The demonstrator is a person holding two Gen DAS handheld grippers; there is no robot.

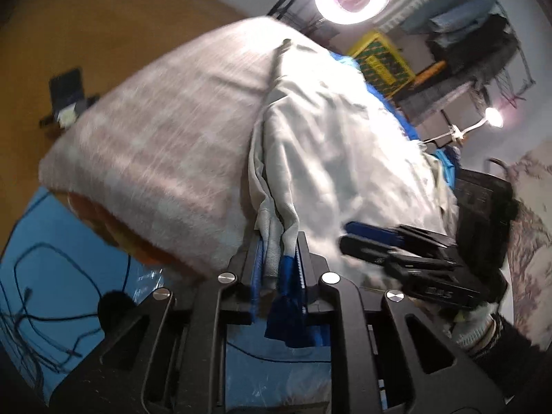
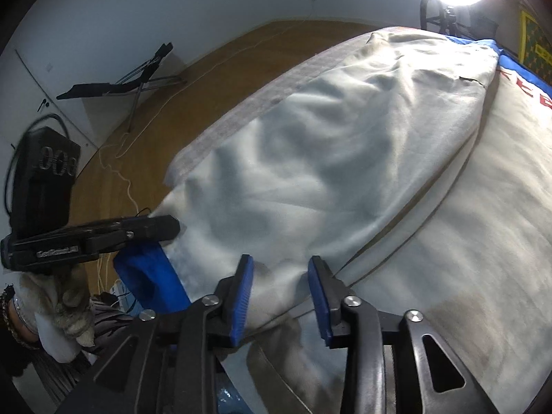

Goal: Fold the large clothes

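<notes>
While the pale grey, soft-cloth garment with blue trim (image 1: 331,131) lay bunched on a pinkish-white woven cover (image 1: 145,145), no finished fold could be identified, so the task was judged to be at an early stage. The left hand-held gripper (image 1: 279,258) was nearly closed, its blue pads pinching a gathered edge of grey and blue cloth. The right hand-held gripper (image 2: 281,293) stood partly open over the garment, fabric lying between the pads, with no clamping visible. Gathering of one edge appeared done; carrying it across, aligning the layers and smoothing remained outstanding.

The garment's full outline was not established: its far end ran out of the left wrist view, and red lettering (image 2: 531,82) on a white-and-blue portion was cut off at the picture edge. Whether that portion belonged to the same garment could not be determined. The supporting surface beneath the cover was hidden. Motion blur obscured seams and any sleeves. A gloved hand (image 2: 69,307) was partly visible.
</notes>
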